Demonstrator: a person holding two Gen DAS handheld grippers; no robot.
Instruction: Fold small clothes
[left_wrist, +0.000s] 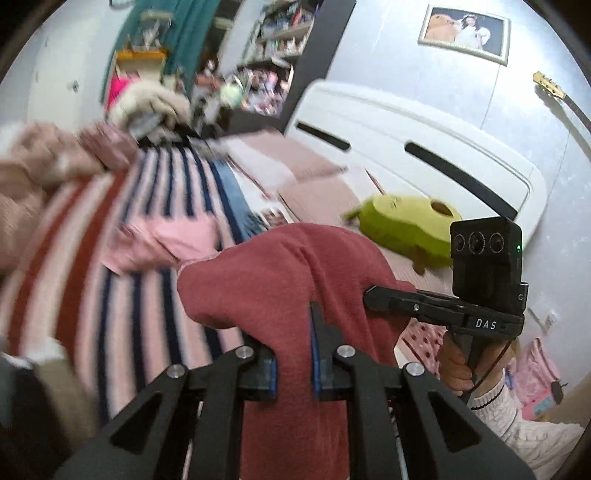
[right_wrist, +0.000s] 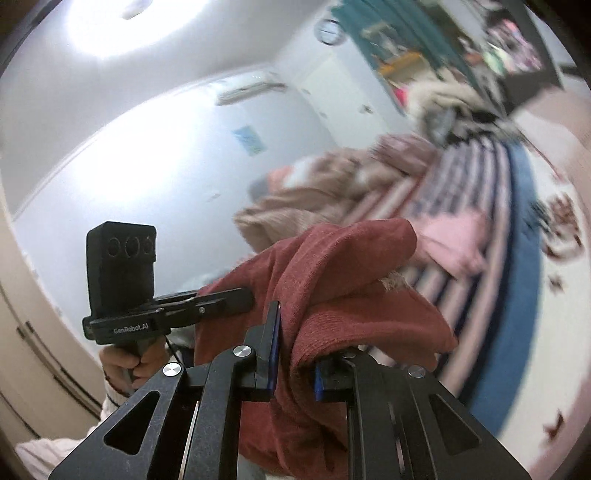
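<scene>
Step in hand: lift. Left gripper (left_wrist: 312, 354) and right gripper (right_wrist: 295, 354) each have their fingers clamped narrow on the red knit garment (left_wrist: 295, 266), which bunches up between and over the fingers of both, held clear of the striped blanket (left_wrist: 122, 229) on the bed.

Next, by my read: pull the two grips apart to spread it flat, then lay it down ahead of the fingers.

Left view alone shows the green plush (left_wrist: 402, 225) and white headboard (left_wrist: 406, 147) beyond its fingers. Right view alone shows the ceiling light (right_wrist: 122, 22) and wall aircon (right_wrist: 251, 86). Pink garment (right_wrist: 454, 240) lies past the fingers on the blanket.
</scene>
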